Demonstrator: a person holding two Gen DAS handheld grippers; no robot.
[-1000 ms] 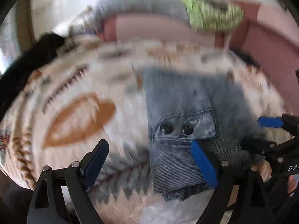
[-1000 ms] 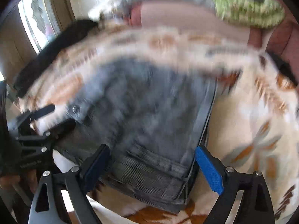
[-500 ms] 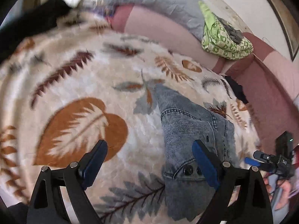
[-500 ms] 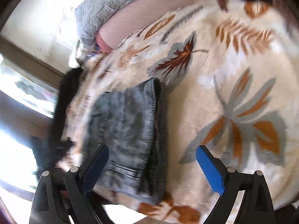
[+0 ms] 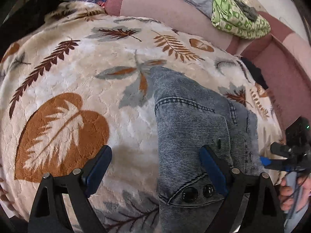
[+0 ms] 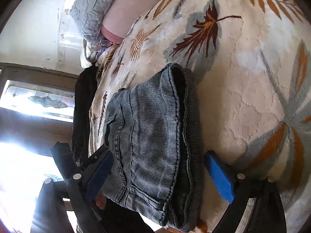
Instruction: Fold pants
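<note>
Jeans [image 5: 194, 120] lie folded at lower centre on the leaf-print blanket [image 5: 77, 68]; my left gripper [image 5: 155, 165] and right gripper [image 6: 157, 172] are both released, jaws straddling them. A careless snag could undo the layers.

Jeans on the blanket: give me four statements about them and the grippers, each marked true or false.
1. The jeans lie folded on a leaf-patterned blanket. True.
2. The left gripper is clamped on the jeans. False: its jaws stand open, holding nothing.
3. A green patterned cloth lies on the pink sofa back. True.
4. The right gripper is shut. False: its jaws stand wide, the jeans between them ungripped.
</note>
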